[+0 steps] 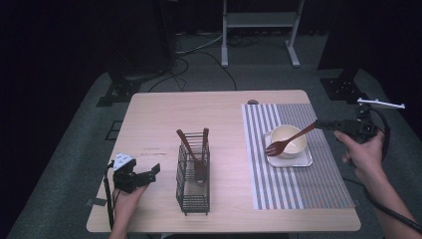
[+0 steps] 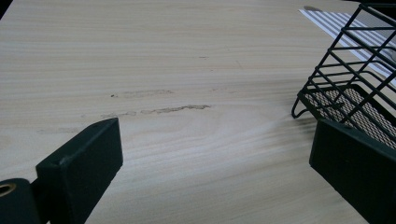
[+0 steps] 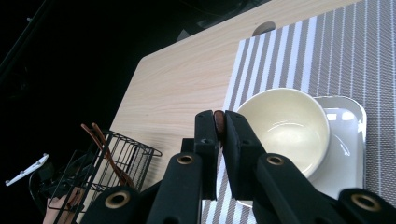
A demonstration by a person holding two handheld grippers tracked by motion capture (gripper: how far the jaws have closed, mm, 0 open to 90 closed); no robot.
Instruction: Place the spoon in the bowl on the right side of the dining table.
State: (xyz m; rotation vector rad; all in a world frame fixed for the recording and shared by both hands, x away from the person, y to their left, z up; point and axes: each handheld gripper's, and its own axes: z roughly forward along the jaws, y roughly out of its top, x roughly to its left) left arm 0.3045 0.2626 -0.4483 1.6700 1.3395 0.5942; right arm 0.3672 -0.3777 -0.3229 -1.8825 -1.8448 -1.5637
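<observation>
The right tongs are clamping the handle of a brown wooden fork, holding its head over the cream round bowl (on a white tray), while the left tongs are gaping empty over the bench.

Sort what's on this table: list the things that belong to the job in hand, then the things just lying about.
In the job:
- wooden fork, clamped in the right tongs
- cream bowl
- white tray under the bowl

Lying about:
- wire basket with wooden utensils
- striped placemat
- left tongs, open, idle
</observation>
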